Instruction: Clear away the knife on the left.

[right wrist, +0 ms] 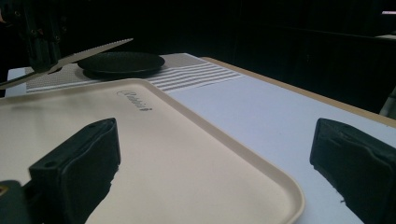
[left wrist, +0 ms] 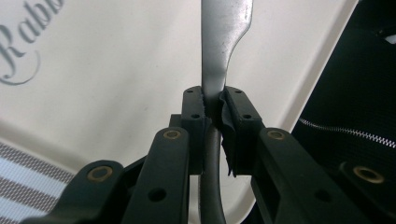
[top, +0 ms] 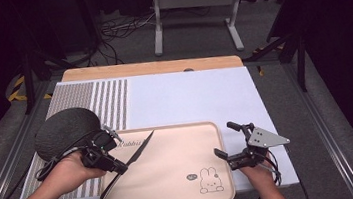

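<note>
A person sits at a table covered by a white mat point(top: 189, 95) with grey striped patches at its left. A beige tray point(top: 173, 180), printed with a small rabbit and the word "Rabbit", lies on the mat at the near edge.

At the left, a dark round plate point(top: 64, 130) rests on the striped patch, just beyond the person's left hand point(top: 69, 172). That hand holds the left gripper point(top: 114, 164) over the tray's left edge. Its jaws are clenched on a knife point(top: 138, 154), gripping it where the dark handle meets the metal blade. In the left gripper view the blade point(left wrist: 224, 42) rises straight up between the two black pads point(left wrist: 194, 109), which press against it on both sides, with the tray surface behind. In the high view the knife points up and to the right over the tray's upper left part, its handle trailing toward the tray's near left edge. Whether the tip touches the tray cannot be told.

At the right, the right hand point(top: 258, 173) holds the right gripper point(top: 229, 141) at the tray's right edge. Its jaws are spread wide and hold nothing; in the right gripper view one pad point(right wrist: 79, 163) hangs over the tray and the other over the white mat, with the tray's rim between them. The knife is well apart from this gripper, across the tray.
</note>
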{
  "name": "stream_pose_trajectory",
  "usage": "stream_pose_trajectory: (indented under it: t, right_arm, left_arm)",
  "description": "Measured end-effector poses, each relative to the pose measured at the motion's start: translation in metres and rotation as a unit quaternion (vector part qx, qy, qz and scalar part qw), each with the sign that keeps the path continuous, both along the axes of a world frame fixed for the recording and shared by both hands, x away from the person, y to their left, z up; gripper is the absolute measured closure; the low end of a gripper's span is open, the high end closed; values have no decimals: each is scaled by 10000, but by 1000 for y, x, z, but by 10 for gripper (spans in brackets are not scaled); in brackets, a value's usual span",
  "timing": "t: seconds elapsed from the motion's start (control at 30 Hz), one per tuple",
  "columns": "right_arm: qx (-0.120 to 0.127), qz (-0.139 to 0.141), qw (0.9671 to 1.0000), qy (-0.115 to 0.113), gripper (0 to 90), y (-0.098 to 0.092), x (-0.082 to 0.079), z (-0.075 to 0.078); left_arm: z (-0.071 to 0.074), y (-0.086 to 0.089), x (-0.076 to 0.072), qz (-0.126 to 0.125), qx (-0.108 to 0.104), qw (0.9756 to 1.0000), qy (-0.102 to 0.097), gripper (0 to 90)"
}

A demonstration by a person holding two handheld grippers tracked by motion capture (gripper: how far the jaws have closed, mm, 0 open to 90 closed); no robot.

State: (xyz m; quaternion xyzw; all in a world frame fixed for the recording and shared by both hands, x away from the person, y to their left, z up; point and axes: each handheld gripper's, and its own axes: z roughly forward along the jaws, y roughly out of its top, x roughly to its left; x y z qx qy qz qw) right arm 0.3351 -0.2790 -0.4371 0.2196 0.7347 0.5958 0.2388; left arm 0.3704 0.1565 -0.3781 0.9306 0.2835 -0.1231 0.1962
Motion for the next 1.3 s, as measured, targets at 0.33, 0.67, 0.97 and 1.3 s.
stream_pose_trajectory:
  t: [0.33, 0.67, 0.97, 1.3]
  right_arm:
    - [-7, 9, 10000, 8, 26, 0, 0, 0]
    - [-6, 25, 10000, 20, 26, 0, 0, 0]
    - [16, 33, 10000, 23, 26, 0, 0, 0]
    - [32, 34, 10000, 22, 26, -1, 0, 0]
  left_arm:
    - [-13, -10, -1, -115, -38, 9998, 154, 800]
    - [-25, -14, 0, 116, -17, 9997, 198, 800]
    - [-33, -17, -1, 191, -27, 9996, 191, 800]
    - [-43, -18, 1, 361, -61, 9992, 180, 799]
